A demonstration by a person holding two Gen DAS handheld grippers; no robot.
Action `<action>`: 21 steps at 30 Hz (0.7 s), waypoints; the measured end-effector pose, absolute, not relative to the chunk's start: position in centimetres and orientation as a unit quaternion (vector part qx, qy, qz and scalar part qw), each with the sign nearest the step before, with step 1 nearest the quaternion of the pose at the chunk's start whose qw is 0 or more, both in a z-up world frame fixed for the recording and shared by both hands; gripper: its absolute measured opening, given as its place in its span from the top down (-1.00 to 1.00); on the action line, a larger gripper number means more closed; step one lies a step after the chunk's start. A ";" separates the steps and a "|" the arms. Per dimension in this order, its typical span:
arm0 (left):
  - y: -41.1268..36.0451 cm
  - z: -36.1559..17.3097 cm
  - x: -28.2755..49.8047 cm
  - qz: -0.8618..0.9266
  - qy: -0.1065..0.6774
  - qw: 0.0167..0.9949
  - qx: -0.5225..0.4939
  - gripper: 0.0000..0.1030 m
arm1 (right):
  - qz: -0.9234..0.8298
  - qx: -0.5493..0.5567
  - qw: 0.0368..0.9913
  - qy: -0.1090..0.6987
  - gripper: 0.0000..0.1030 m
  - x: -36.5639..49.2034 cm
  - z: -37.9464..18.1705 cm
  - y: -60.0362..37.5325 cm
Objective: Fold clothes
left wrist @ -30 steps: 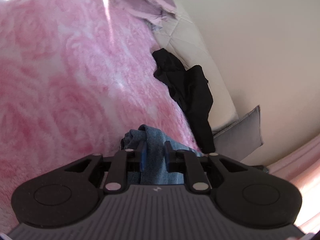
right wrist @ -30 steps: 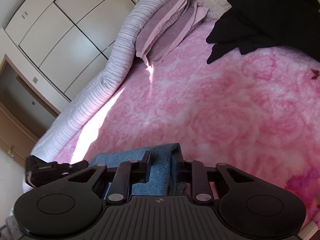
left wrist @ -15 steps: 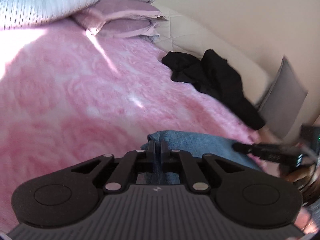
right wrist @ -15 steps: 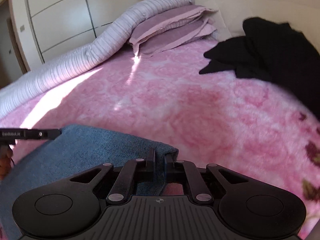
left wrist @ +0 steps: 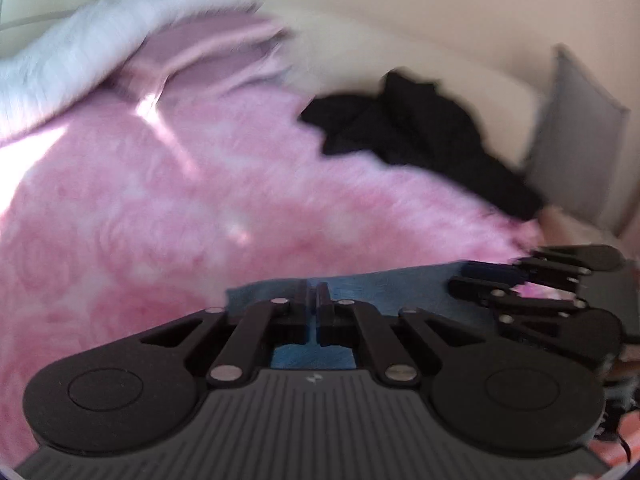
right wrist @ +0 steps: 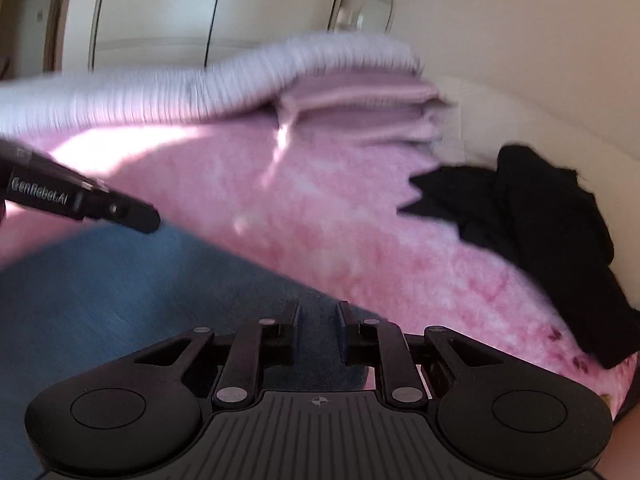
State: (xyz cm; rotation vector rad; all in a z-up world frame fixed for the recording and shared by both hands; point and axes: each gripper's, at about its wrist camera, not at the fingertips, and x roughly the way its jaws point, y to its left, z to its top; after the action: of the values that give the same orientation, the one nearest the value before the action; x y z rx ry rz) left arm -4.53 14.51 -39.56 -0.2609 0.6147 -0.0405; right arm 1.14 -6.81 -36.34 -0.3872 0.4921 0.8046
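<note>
A blue denim garment (right wrist: pixel 120 288) lies spread on the pink fleece blanket (left wrist: pixel 160 208). My left gripper (left wrist: pixel 313 296) is shut on its far edge, with denim (left wrist: pixel 400 288) showing beyond and below the fingers. In the right wrist view the left gripper (right wrist: pixel 140 218) reaches in from the left over the denim. My right gripper (right wrist: pixel 319 312) has its jaws opening, a clear gap between them and flat denim lying in that gap. It also shows at the right of the left wrist view, the right gripper (left wrist: pixel 464 278) at the denim's other end.
A heap of black clothes (right wrist: pixel 540 216) lies on the blanket near the cream headboard. Mauve pillows (right wrist: pixel 360 100) and a rolled striped duvet (right wrist: pixel 160 92) line the far side. A grey cushion (left wrist: pixel 576 132) leans at the right. Wardrobe doors (right wrist: pixel 180 12) stand behind.
Both grippers have rolled to level and moved apart, drawing the bunched denim out flat between them. The right jaws narrowed, then widened again. The left jaws closed to a thin slit.
</note>
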 end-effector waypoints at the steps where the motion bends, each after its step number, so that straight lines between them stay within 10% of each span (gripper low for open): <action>1: 15.0 -40.2 -4.2 -0.020 0.300 0.943 -0.139 0.95 | 0.384 -0.182 0.872 0.241 0.68 1.7 -37.2 -6.6; 14: 16.3 -39.5 -5.3 0.003 0.305 0.944 -0.125 0.95 | 0.362 -0.007 0.862 0.354 0.65 7.1 -37.4 -9.0; 21: 15.8 -35.7 -12.9 0.021 0.289 0.948 -0.134 0.98 | 0.342 -0.016 0.898 0.277 0.64 -0.3 -32.4 -15.1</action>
State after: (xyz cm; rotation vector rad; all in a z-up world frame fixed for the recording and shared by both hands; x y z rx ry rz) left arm -12.86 15.79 -35.71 -0.2731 0.5887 0.0426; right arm -0.30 -15.11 -32.36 -0.0333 0.5735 0.7088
